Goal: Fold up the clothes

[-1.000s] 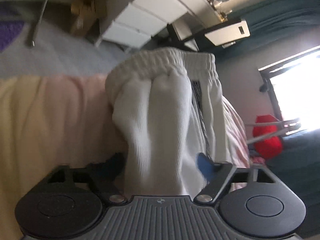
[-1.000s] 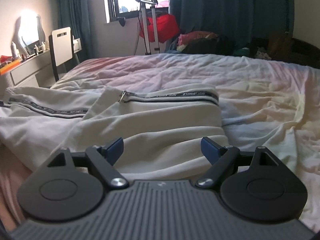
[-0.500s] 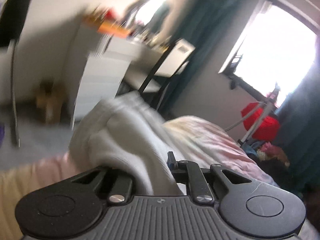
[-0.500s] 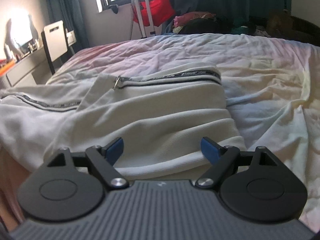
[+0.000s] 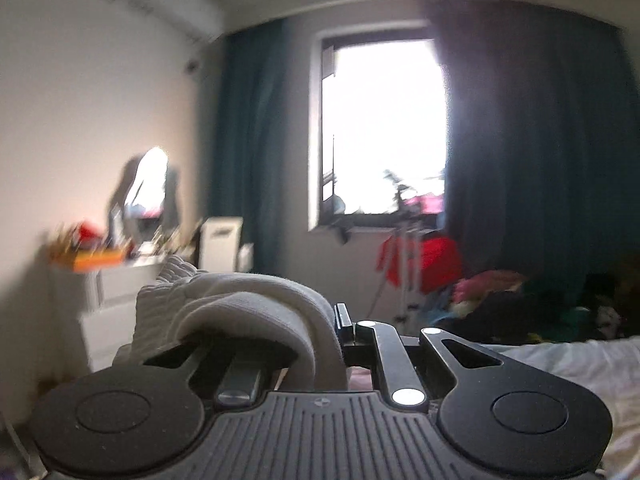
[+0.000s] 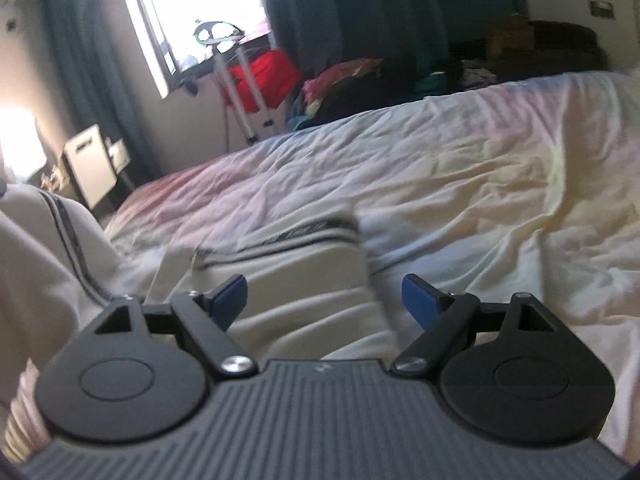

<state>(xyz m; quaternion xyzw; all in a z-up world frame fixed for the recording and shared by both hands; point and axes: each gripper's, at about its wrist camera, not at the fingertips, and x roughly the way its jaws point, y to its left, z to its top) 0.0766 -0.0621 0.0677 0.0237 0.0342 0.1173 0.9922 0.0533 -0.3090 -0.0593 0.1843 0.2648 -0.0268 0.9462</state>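
Left wrist view: the left tool (image 5: 334, 334) is clamped on a bunched fold of the cream jacket (image 5: 256, 312), which a second ago sat loose between wide jaws — now it is lifted off the bed, level with the window (image 5: 380, 132). That likely starts a fold across. The right tool (image 6: 323, 296) hangs with jaws wide apart and empty over the jacket's flat half — soft ribbed knit, dark zipper tape (image 6: 280, 240) — on the crumpled pastel bed sheet (image 6: 480, 184).
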